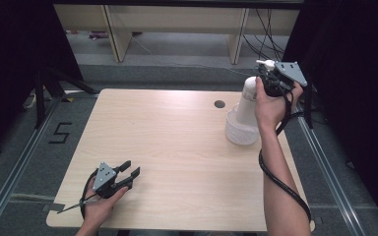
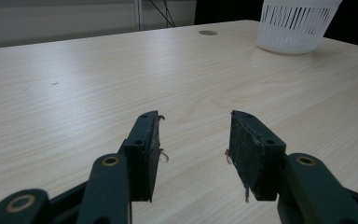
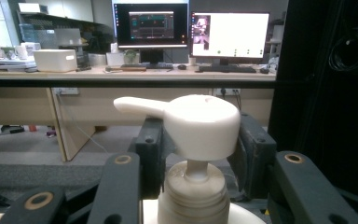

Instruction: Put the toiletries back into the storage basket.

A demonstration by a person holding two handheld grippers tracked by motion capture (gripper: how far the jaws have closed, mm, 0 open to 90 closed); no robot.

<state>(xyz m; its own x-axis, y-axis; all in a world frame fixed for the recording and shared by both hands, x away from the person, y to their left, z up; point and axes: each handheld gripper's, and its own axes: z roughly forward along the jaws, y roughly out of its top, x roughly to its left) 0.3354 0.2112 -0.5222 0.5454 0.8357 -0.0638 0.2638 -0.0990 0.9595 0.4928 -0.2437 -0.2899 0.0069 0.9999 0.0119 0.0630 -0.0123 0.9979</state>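
Note:
A white pump bottle [image 1: 248, 96] stands upright with its base in a white slotted basket [image 1: 241, 132] at the table's back right. My right gripper [image 1: 267, 78] is shut on the bottle's top. In the right gripper view the pump head [image 3: 200, 123] sits between the two black jaws, its spout pointing left, and the pads press on its sides. My left gripper [image 1: 132, 168] rests low at the table's front left, far from the bottle. Its jaws stand open over bare wood [image 2: 195, 116], with the basket [image 2: 293, 28] far off at upper right.
The light wooden table [image 1: 167, 137] has a round cable hole [image 1: 219, 103] near its back edge, left of the basket. Floor rails run along both sides, and a "5" mark [image 1: 59, 132] lies on the floor at left. A desk with two lit monitors [image 3: 191, 32] stands beyond.

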